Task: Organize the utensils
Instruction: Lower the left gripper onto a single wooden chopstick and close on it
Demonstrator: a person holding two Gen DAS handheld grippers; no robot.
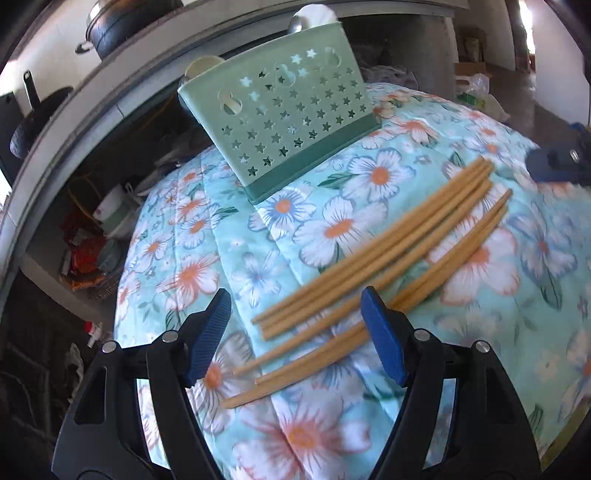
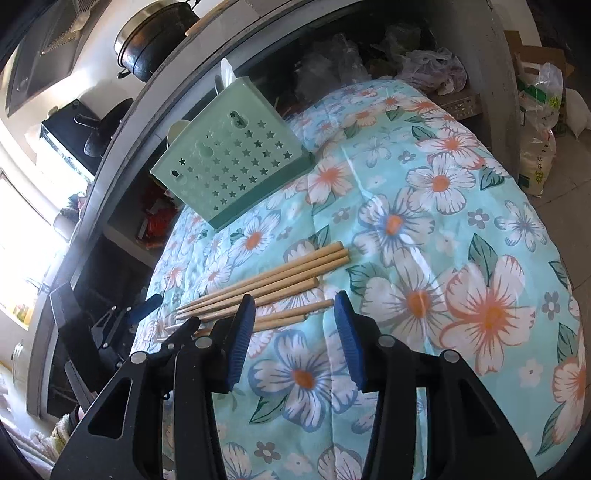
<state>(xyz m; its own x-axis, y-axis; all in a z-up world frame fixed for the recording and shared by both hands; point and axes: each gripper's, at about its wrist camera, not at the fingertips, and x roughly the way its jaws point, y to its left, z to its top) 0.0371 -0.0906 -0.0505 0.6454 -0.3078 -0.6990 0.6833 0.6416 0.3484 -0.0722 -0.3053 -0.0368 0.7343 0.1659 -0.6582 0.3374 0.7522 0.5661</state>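
Observation:
Several wooden chopsticks (image 1: 373,258) lie side by side on a floral cloth (image 1: 480,332). Behind them stands a green utensil holder (image 1: 280,122) pierced with star holes, with spoon tops (image 1: 314,16) showing above its rim. My left gripper (image 1: 295,299) is open over the thin ends of the chopsticks without pressing on them. In the right wrist view, my right gripper (image 2: 294,299) is open at the thick ends of the chopsticks (image 2: 266,284); two ends lie between its jaws, untouched. The holder (image 2: 232,162) stands beyond. Each view shows the other gripper at its edge.
The floral cloth (image 2: 461,229) falls away at its left and far edges. A counter behind carries a dark pot (image 2: 155,40) and a pan (image 1: 33,122). Below it are cluttered shelves. Plastic bags (image 2: 539,122) stand on the floor at the far right.

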